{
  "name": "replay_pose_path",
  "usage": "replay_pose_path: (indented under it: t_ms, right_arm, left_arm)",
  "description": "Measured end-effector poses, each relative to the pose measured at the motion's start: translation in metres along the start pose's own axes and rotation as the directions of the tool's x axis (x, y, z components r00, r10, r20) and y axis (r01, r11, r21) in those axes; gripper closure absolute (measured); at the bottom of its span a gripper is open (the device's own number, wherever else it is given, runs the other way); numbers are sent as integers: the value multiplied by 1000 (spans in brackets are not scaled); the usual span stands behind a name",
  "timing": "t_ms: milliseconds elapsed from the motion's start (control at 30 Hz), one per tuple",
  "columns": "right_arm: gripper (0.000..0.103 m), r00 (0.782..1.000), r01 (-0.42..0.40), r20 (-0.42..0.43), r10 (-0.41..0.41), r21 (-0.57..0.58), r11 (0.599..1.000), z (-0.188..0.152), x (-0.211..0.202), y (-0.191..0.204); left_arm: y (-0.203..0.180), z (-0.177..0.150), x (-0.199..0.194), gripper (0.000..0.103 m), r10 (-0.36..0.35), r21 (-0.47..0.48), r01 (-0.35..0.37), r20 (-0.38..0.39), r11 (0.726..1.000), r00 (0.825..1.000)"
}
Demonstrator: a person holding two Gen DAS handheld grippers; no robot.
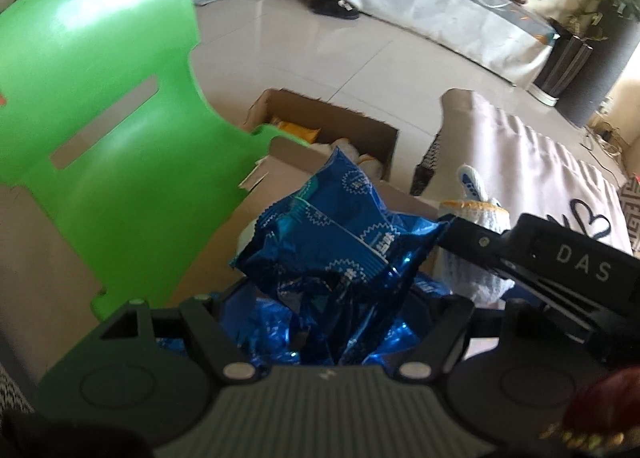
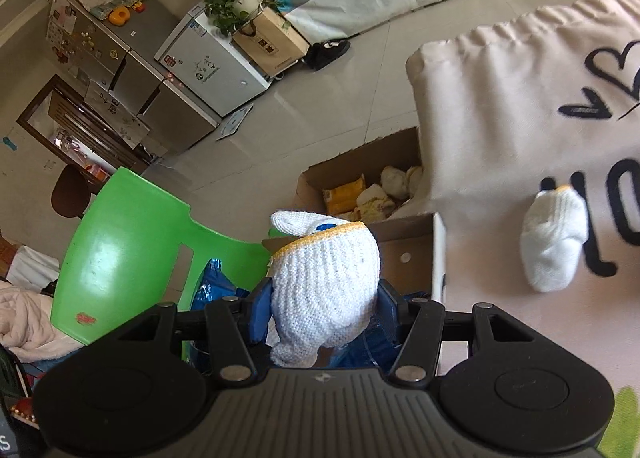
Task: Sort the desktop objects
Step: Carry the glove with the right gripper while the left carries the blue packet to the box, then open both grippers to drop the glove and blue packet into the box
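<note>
In the left wrist view my left gripper (image 1: 332, 294) is shut on a crumpled shiny blue snack packet (image 1: 340, 226), which hides the fingertips. It hangs over an open cardboard box (image 1: 288, 174) beside the table. My right gripper (image 2: 324, 310) is shut on a white knitted glove with a yellow cuff (image 2: 324, 274), its blue pads (image 2: 260, 310) pressing both sides. The left wrist view also shows that right gripper (image 1: 472, 246) and its glove (image 1: 476, 282), just right of the packet. A second white glove (image 2: 554, 242) lies on the pale tablecloth (image 2: 500, 118).
A green plastic chair (image 1: 100, 118) stands close on the left, against the near box. Farther off, a second open cardboard box (image 2: 372, 186) on the tiled floor holds yellow packets and pale buns. The cloth-covered table edge (image 1: 540, 166) lies to the right. Fridges and a long covered bench line the far wall.
</note>
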State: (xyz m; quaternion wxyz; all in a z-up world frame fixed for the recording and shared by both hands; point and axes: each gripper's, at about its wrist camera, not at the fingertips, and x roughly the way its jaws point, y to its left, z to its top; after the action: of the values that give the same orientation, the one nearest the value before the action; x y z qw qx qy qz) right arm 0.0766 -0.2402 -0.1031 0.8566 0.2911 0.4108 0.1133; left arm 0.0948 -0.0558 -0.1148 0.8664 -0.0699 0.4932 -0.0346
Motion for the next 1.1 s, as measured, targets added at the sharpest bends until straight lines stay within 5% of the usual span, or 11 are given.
replay_pose_path:
  t_ms: [167, 333, 533, 1100]
  right_arm:
    - [47, 999, -20, -33, 20, 23, 1000, -2, 16, -2]
    - [29, 1000, -21, -13, 21, 35, 999, -2, 15, -1]
    - [28, 1000, 4, 8, -5, 35, 999, 2, 5, -4]
    - [28, 997, 72, 26, -73, 51, 996, 4, -15, -14]
  left_arm:
    - [8, 0, 7, 26, 32, -50, -34, -37, 998, 999]
    - [8, 0, 3, 7, 58, -59, -59, -18, 997, 998]
    - [1, 2, -6, 0, 56, -60, -55, 9, 997, 998]
    - [-17, 1, -11, 1, 26, -31, -26, 4, 999, 1000]
